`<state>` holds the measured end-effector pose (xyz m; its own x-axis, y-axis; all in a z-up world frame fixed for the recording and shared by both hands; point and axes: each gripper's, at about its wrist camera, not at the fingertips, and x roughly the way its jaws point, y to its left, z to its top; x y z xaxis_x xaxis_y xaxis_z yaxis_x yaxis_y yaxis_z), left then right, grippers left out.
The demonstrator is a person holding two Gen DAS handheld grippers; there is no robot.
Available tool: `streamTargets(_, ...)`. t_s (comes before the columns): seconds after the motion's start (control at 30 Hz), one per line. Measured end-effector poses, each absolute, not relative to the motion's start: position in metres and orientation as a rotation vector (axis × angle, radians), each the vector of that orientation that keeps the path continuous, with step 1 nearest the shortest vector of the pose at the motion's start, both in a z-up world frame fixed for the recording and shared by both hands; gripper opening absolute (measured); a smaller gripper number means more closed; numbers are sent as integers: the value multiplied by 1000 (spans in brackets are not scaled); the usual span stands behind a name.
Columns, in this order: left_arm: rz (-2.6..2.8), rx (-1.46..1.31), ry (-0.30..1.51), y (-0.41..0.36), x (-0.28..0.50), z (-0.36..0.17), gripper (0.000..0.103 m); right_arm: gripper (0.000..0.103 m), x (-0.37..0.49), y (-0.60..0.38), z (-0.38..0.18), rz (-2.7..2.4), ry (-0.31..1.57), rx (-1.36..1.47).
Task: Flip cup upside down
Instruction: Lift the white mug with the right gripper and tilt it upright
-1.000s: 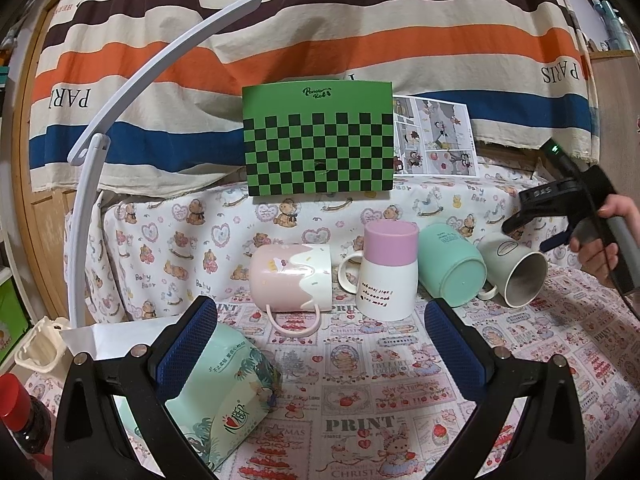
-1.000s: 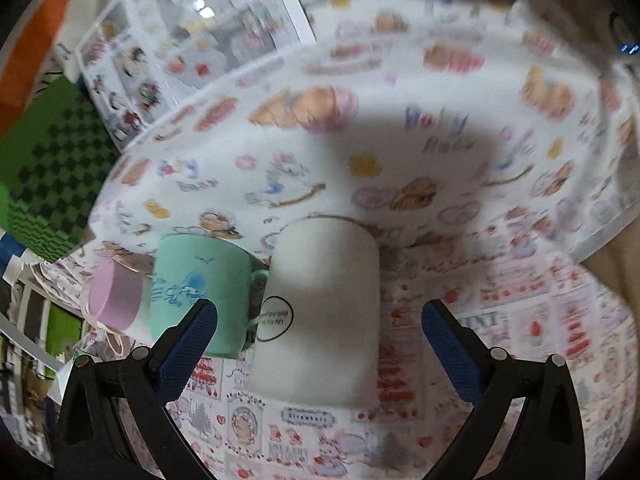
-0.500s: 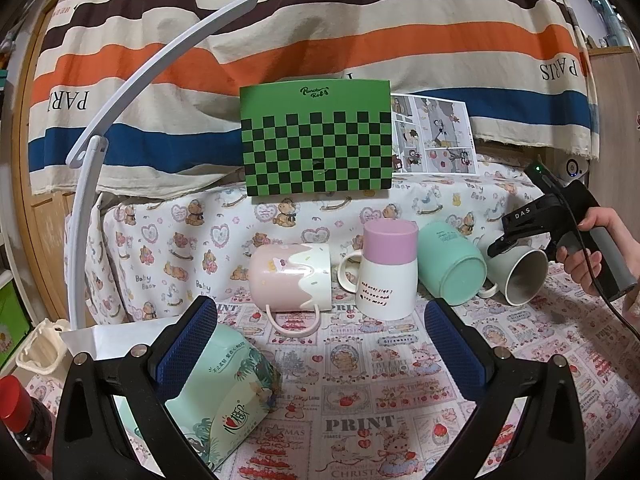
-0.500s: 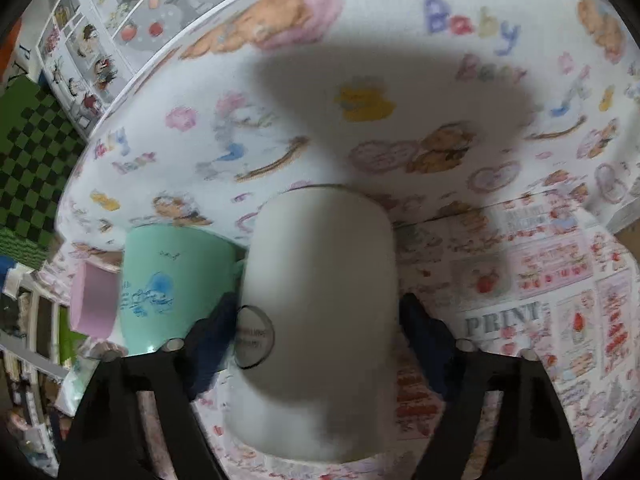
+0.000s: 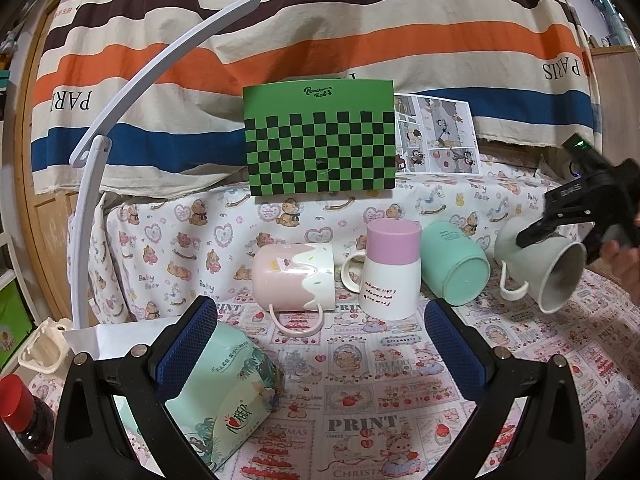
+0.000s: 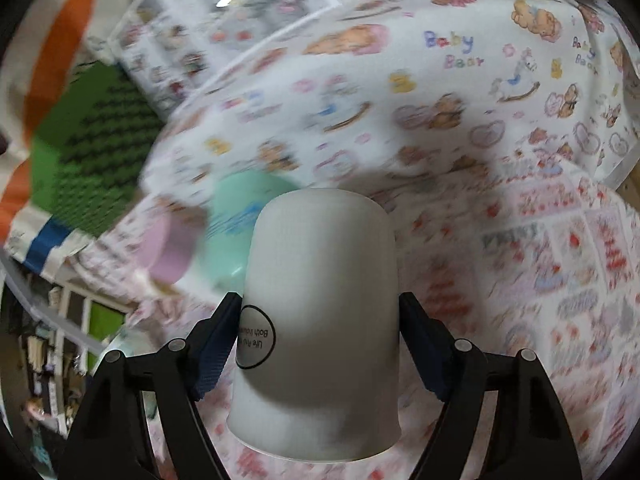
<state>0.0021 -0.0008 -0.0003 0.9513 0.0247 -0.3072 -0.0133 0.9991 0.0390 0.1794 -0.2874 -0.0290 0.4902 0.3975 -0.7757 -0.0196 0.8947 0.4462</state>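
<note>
A pale grey mug [image 6: 320,320] with a round black logo sits between my right gripper's [image 6: 320,344] blue pads, which are shut on its sides. In the left wrist view the same grey mug [image 5: 540,268] is lifted off the table at the right, tilted with its mouth toward the front right, held by the right gripper [image 5: 560,220]. My left gripper [image 5: 320,352] is open and empty, low over the printed tablecloth [image 5: 360,380].
On the cloth lie a pink-and-white mug [image 5: 294,280] on its side, an upside-down pink-and-white cup [image 5: 392,272] and a mint mug [image 5: 456,268] on its side. A tissue pack [image 5: 224,392] is at front left, a checkered board [image 5: 320,140] behind.
My right gripper closed on the grey mug and lifted it off the cloth, tilting it. The left gripper has not moved.
</note>
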Motion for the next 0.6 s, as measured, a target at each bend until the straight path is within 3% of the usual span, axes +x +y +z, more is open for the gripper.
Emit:
streamTargets(0.27, 23, 34, 312, 1, 3, 0, 103, 80, 146, -237, -14, 322, 1009, 358)
streamTargets(0.6, 31, 34, 315, 2, 3, -1, 103, 80, 120, -209, -34, 361, 1016, 336)
